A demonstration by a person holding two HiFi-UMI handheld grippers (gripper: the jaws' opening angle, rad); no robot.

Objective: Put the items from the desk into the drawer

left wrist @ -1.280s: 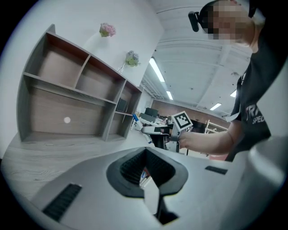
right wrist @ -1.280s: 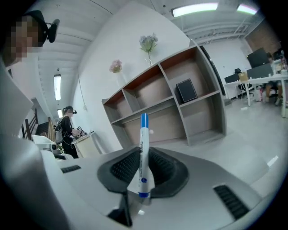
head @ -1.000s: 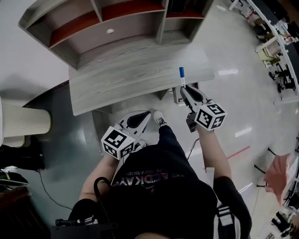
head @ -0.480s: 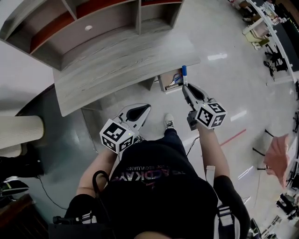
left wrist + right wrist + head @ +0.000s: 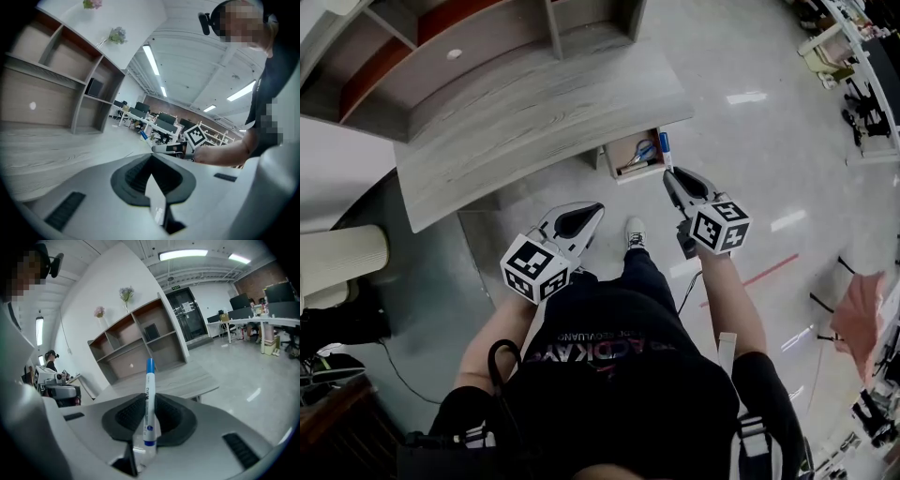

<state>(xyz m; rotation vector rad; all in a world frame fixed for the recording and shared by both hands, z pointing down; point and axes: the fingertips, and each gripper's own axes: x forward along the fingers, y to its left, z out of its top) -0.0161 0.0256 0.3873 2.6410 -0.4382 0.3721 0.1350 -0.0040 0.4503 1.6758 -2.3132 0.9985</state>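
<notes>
Standing here watching: the right claw (image 5: 668,175) is clenched on a white marker (image 5: 665,150) with a blue cap. The gripper's own camera shows the marker (image 5: 149,399) pinched between the two dark pads, with its capped end sticking out past the tips. From overhead, that capped end lines up with the right edge of the open drawer (image 5: 622,150), which is pulled out from under the grey wood tabletop (image 5: 534,112). I can't tell how high above the drawer it is. There are a few small things lying in the drawer, one with some blue on it, but they're too small to name.

The left claw (image 5: 586,214) is pressed shut with nothing in it, the pads meeting edge to edge. It hangs in front of the person's legs, short of the tabletop and well left of the drawer. A shelf unit (image 5: 441,56) sits at the back of the tabletop.
</notes>
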